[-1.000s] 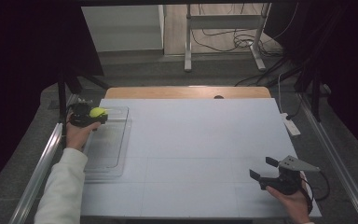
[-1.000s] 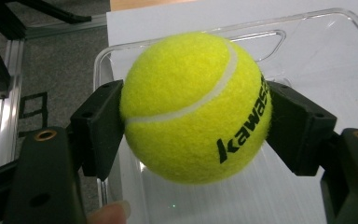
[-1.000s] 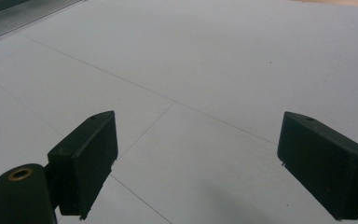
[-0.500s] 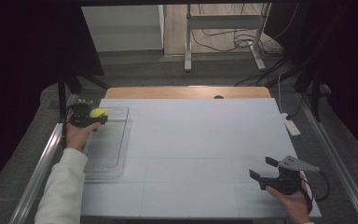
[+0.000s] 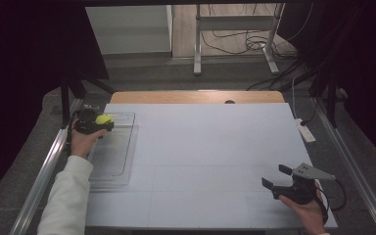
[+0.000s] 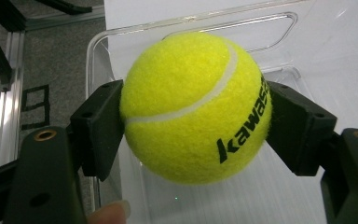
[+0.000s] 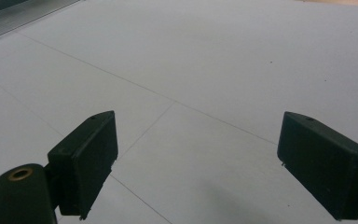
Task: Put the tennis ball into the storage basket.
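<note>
A yellow tennis ball (image 6: 193, 105) with black lettering is clamped between both jaws of my left gripper (image 6: 193, 122). In the high view the ball (image 5: 103, 119) and the left gripper (image 5: 105, 122) hang over the far end of a clear plastic tray (image 5: 111, 152) at the table's left. My right gripper (image 5: 276, 177) rests low near the front right corner of the white table, held by a hand. In the right gripper view its jaws (image 7: 198, 163) stand wide apart over bare white board, with nothing between them.
The white table top (image 5: 210, 147) runs broad between the two hands. A wooden edge (image 5: 196, 96) shows at the back. A white power strip (image 5: 306, 130) lies off the right edge. Metal rails (image 5: 44, 171) flank both sides, and a metal stand (image 5: 232, 34) is on the floor beyond.
</note>
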`<state>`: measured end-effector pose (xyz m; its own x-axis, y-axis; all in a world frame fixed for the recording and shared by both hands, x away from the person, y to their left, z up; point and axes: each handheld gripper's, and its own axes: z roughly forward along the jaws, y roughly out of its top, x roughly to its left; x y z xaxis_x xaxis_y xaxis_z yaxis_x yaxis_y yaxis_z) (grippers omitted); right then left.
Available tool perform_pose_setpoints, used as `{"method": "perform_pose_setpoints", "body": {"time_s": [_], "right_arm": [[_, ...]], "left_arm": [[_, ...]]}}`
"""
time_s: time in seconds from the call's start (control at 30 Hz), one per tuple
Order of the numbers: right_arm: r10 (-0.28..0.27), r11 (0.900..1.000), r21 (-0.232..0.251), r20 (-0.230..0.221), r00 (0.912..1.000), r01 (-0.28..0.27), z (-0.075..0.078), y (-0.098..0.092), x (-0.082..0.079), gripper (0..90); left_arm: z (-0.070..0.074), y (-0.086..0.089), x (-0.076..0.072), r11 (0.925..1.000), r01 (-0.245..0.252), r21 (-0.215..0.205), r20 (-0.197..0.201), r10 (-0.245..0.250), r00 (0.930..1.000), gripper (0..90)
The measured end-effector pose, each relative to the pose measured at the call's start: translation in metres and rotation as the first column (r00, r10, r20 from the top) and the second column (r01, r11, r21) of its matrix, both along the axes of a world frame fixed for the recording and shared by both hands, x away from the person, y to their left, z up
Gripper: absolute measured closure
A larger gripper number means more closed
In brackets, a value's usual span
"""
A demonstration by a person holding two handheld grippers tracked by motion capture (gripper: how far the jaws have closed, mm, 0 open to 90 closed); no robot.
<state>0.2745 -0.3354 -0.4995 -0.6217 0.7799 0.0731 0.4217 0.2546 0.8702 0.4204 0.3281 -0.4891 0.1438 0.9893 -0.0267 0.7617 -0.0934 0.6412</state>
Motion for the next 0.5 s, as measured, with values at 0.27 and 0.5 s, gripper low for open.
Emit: {"method": "perform_pose_setpoints", "body": {"time_s": [0.27, 0.5], "right_arm": [[-0.001, 1.0, 0.0, 0.001, 1.0, 0.001, -0.0001, 0.0002, 0.0002, 12.1], [0.0, 1.0, -0.001, 0.001, 1.0, 0.0, -0.0003, 0.0002, 0.0003, 12.1]], "left_arm": [[-0.0017, -0.0047, -0.0007, 0.9998, 0.019, 0.009, -0.006, -0.019, 0.9998, 26.2], [-0.0057, -0.007, 0.0009, 0.9997, 0.018, 0.015, -0.027, -0.018, 0.9995, 26.2]]}}
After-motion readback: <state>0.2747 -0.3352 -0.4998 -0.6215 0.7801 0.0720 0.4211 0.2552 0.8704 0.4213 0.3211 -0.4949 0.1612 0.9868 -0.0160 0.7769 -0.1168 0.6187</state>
